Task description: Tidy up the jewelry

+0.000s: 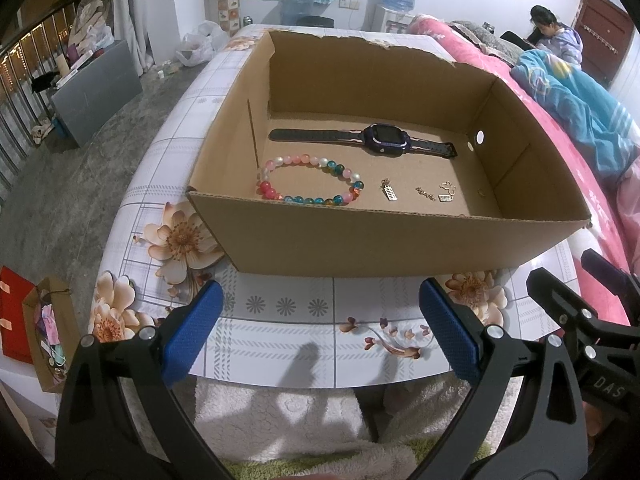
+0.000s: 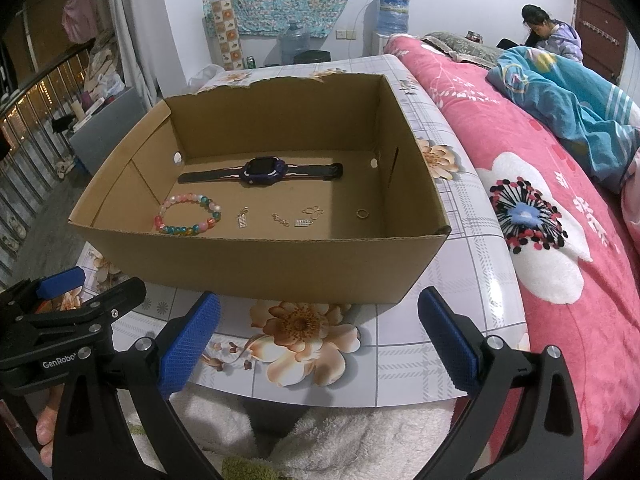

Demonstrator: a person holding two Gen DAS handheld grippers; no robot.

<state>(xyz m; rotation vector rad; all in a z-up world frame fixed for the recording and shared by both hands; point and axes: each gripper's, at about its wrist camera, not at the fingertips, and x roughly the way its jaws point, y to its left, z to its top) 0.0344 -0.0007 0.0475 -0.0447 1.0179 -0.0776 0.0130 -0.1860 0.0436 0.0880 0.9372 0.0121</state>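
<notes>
Centre of both frames: open cardboard box (image 1: 400,240) on the flower-print table (image 1: 280,340), all jewelry lying on its floor. Watch (image 1: 384,141) lies flat toward the back wall. Bead bracelet (image 1: 310,181) sits lower left of the floor, close behind the near wall. Right of it in a row: small rectangular charm (image 1: 390,191), short chain piece (image 1: 426,193), butterfly charm (image 1: 448,191). Gold ring (image 2: 362,213) shows clearly only in the right wrist view, far right of the row near the side wall.

Left gripper (image 1: 320,336) and right gripper (image 2: 320,340) both sit at the lower edge of their frames, in front of the box, jaws spread wide, holding nothing. Neither touches the box.

Risks, my read:
- Charms and ring are tiny and flat on cardboard; wide pads may slide over them or pinch two neighbours together.
- Near wall is tall; a low approach could hit the rim and shove the box.
- Bracelet hugs the near wall, so the wall partly blocks it in the left view; grabbing one bead may let it roll.
- Grippers sit close side by side; they could clash reaching in together.
</notes>
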